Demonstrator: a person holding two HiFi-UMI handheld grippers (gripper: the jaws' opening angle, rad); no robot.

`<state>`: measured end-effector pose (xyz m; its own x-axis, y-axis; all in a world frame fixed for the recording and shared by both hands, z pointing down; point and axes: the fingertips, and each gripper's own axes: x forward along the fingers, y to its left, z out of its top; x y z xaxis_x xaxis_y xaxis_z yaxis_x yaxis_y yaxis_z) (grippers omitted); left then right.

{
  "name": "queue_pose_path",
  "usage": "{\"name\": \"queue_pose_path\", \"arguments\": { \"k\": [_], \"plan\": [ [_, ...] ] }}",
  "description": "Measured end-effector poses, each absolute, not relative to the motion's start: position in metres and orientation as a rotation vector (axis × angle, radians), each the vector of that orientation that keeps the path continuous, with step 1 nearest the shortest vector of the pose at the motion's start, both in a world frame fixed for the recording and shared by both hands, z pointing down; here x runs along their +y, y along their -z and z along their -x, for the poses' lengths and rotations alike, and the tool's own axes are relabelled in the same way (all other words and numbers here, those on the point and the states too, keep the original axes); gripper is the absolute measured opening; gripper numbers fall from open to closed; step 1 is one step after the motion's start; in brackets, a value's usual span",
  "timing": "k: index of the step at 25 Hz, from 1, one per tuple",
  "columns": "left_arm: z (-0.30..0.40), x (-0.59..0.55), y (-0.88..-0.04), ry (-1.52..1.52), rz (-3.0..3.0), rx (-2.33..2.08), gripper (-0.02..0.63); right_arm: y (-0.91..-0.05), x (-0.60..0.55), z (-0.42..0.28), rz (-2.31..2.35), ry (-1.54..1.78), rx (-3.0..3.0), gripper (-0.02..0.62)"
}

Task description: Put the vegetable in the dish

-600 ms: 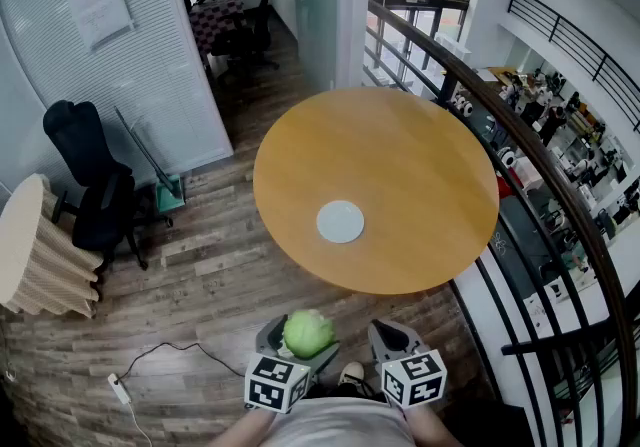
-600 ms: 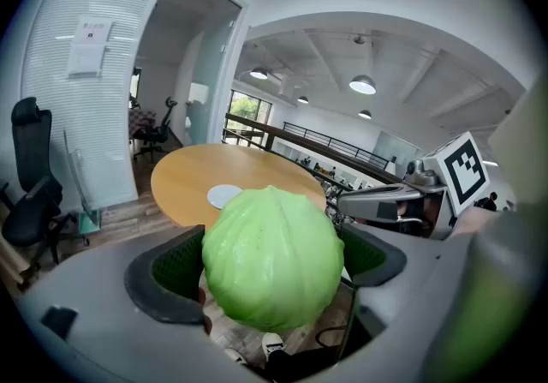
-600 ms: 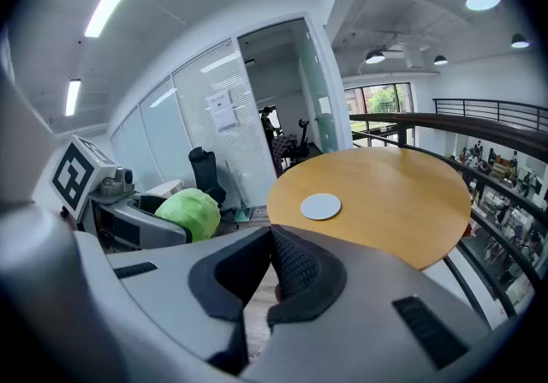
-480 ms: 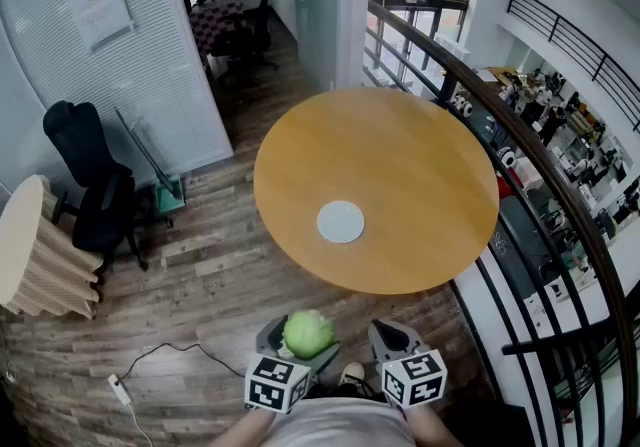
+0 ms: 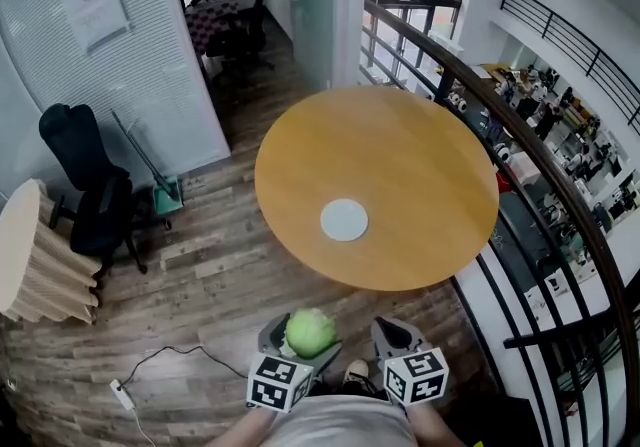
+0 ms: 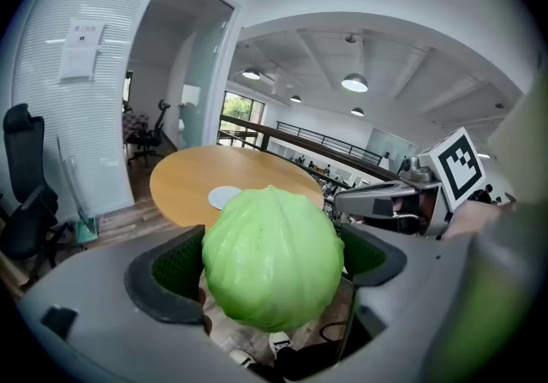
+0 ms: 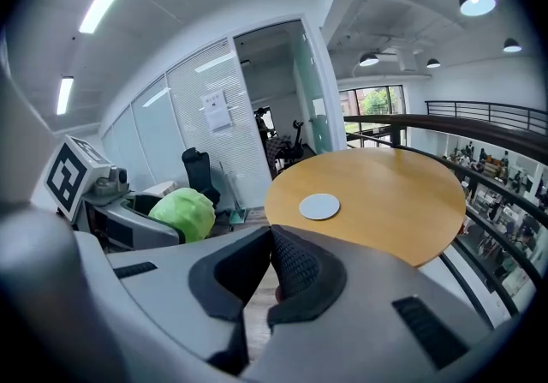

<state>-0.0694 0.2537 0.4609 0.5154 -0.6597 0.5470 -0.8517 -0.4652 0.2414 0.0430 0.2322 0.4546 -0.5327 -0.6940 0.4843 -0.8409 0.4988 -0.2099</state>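
Cabbage (image 5: 309, 332) is clamped in your wide-spread left gripper (image 6: 274, 260); your right gripper (image 7: 271, 263) is closed, empty. Dish (image 5: 344, 220) sits by the table's (image 5: 420, 145) near edge.

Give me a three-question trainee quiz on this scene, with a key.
1. True or false: the cabbage already lies in the dish on the round wooden table.
2. Which gripper holds the cabbage? A) left gripper B) right gripper C) neither
3. Fill in: the right gripper's fingers are ___, with nothing between them.
Key: 1 false; 2 A; 3 shut.
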Motion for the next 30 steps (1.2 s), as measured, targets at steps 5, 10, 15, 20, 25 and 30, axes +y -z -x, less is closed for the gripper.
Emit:
{"name": "queue_pose_path", "arguments": {
  "k": [5,10,15,20,25,30],
  "plan": [
    [0.081,0.257,-0.463,-0.584,-2.336,-1.217,0.485,-0.456,0.231,-0.041,-1.355,-0.640,-2.386,0.025],
    [0.096,0.265,-0.467,-0.585,-2.372,-1.175,0.485,-0.458,0.238,-0.031,-1.406,-0.634,-2.371,0.025],
    [0.103,0.271,-0.474,-0.581,-2.380,-1.142,0.485,-0.467,0.250,-0.026,-1.434,-0.652,-2.349,0.024],
    [0.107,0.260,-0.470,-0.569,-2.377,-1.143,0.485,-0.467,0.243,-0.025,-1.450,-0.660,-2.346,0.023],
    [0.105,0.240,-0.473,-0.565,-2.373,-1.152,0.485,-0.472,0.226,-0.028,-1.449,-0.667,-2.355,0.024],
    [0.104,0.210,-0.475,-0.568,-2.355,-1.167,0.485,-0.473,0.194,-0.033,-1.447,-0.675,-2.354,0.025]
  ]
}}
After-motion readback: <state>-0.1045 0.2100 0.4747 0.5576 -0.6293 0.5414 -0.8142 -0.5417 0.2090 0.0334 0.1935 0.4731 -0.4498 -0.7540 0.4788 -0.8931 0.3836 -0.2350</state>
